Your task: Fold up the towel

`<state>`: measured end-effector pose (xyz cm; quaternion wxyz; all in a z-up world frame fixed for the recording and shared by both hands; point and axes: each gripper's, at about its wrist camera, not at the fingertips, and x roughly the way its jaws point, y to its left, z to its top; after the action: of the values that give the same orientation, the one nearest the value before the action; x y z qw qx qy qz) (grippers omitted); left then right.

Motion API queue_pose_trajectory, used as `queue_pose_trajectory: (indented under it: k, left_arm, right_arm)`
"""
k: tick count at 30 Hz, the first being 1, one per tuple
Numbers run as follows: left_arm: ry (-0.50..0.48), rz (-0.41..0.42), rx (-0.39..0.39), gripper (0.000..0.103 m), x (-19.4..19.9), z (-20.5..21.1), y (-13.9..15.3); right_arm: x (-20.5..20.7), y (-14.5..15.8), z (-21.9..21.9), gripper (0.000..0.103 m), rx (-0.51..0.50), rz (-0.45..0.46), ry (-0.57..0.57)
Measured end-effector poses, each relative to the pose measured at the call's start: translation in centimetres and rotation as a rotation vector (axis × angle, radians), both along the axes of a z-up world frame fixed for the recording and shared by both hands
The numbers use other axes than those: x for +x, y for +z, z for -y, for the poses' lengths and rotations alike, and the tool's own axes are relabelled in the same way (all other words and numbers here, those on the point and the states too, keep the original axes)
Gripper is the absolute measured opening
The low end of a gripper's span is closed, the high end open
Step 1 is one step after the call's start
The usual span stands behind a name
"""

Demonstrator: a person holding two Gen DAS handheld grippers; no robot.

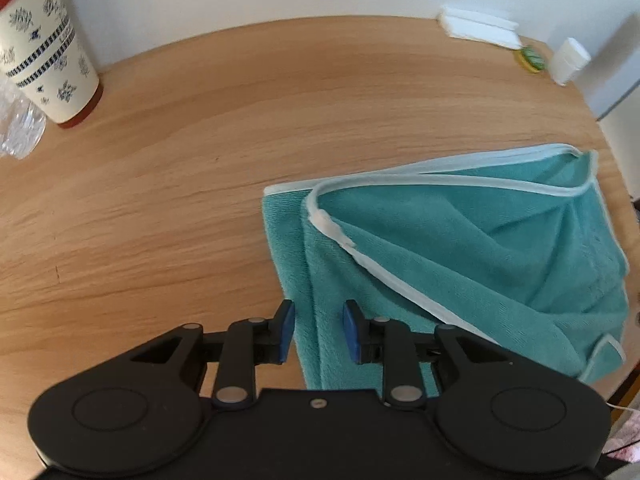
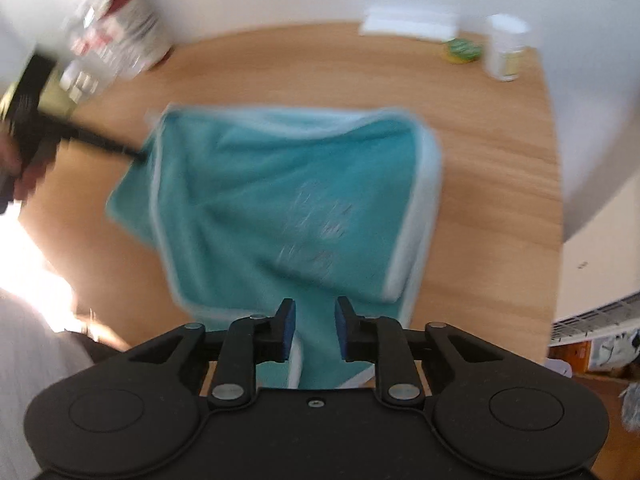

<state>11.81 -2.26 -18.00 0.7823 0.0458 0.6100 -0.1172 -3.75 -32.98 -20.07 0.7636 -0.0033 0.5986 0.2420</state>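
A teal towel (image 1: 460, 248) with pale trim lies loosely folded and creased on the wooden table (image 1: 180, 200). My left gripper (image 1: 318, 330) is open, its blue pads (image 1: 287, 332) standing either side of the towel's near left edge without pinching it. The right wrist view is blurred by motion. There the towel (image 2: 288, 200) spreads ahead of my right gripper (image 2: 316, 328), which is open over the towel's near edge. The left gripper (image 2: 138, 155), held by a hand, reaches the towel's far left corner in that view.
A patterned canister (image 1: 48, 52) and a clear plastic item (image 1: 16, 128) stand at the far left. A flat white box (image 1: 480, 28), a green-yellow object (image 1: 530, 58) and a white bottle (image 1: 568, 60) sit at the back right. The table's right edge (image 2: 554, 240) runs close to the towel.
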Motion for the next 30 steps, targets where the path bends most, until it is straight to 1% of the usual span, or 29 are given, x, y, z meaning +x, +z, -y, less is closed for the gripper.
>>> queue_pose_trajectory:
  k: [1, 2, 3, 4, 5, 6, 7, 8, 10, 11, 12, 14, 18, 19, 22, 26, 28, 30]
  left_arm:
    - [0.000, -0.004, -0.006, 0.027, -0.3, -0.2, 0.2]
    - [-0.006, -0.007, -0.006, 0.027, -0.6, -0.4, 0.4]
    - [-0.018, 0.000, 0.004, 0.027, -0.7, -0.3, 0.5]
    - [-0.031, 0.007, 0.016, 0.027, -0.7, -0.2, 0.5]
    - [-0.041, 0.011, 0.025, 0.028, -1.0, -0.3, 0.6]
    - [-0.050, 0.013, 0.034, 0.031, -1.3, -0.5, 0.7]
    - [-0.059, 0.016, 0.044, 0.034, -1.7, -0.7, 0.7]
    - [-0.060, 0.016, 0.043, 0.035, -1.7, -0.8, 0.8]
    - [-0.046, 0.004, 0.020, 0.037, -2.4, -2.0, 0.8]
    - [-0.041, -0.001, 0.015, 0.037, -2.5, -2.4, 0.7]
    - [-0.037, -0.005, 0.012, 0.037, -2.6, -2.8, 0.6]
    - [-0.037, -0.003, 0.008, 0.037, -2.7, -3.5, 0.4]
    - [-0.043, 0.002, 0.006, 0.037, -2.8, -4.5, 0.5]
    - [-0.040, 0.001, 0.005, 0.037, -2.8, -4.5, 0.6]
    - [-0.041, 0.010, 0.007, 0.037, -2.7, -4.1, 1.1]
    - [-0.014, 0.031, 0.029, 0.039, -2.7, -3.5, 1.9]
    - [0.002, 0.042, 0.000, 0.040, -2.6, -3.0, 2.1]
    - [0.014, 0.049, 0.003, 0.042, -2.7, -2.6, 2.1]
  right_arm:
    - [-0.1, -0.7, 0.0, 0.027, 0.014, -0.036, -0.004]
    - [-0.2, -1.0, -0.1, 0.036, 0.027, -0.059, -0.012]
    - [-0.4, -1.4, -0.2, 0.039, 0.042, -0.082, -0.019]
    - [-0.8, -1.7, -0.4, 0.041, 0.067, -0.089, -0.027]
    - [-0.9, -1.8, -0.5, 0.041, 0.067, -0.079, -0.030]
    - [-0.9, -1.9, -0.5, 0.040, 0.060, -0.076, -0.036]
    - [-0.9, -2.1, -0.4, 0.037, 0.035, -0.067, -0.060]
    - [-1.0, -2.2, -0.3, 0.030, 0.039, -0.069, -0.067]
    - [-0.8, -2.2, -0.1, 0.024, 0.039, -0.079, -0.082]
    - [-0.8, -2.1, 0.0, 0.009, 0.033, -0.080, -0.089]
    - [-1.0, -2.0, -0.1, 0.006, 0.026, -0.077, -0.089]
    - [-1.3, -1.7, -0.3, 0.004, 0.020, -0.061, -0.095]
    - [-1.5, -0.7, -0.3, 0.003, 0.051, -0.021, -0.121]
    - [-1.4, 0.0, -0.1, 0.003, 0.055, 0.012, -0.129]
    - [-0.5, 1.7, 0.9, 0.003, 0.080, 0.071, -0.150]
    - [2.2, 4.2, 3.0, 0.003, 0.121, 0.158, -0.173]
    - [4.1, 4.6, 3.6, 0.003, 0.104, 0.193, -0.167]
    - [6.2, 4.8, 4.2, 0.003, 0.110, 0.221, -0.182]
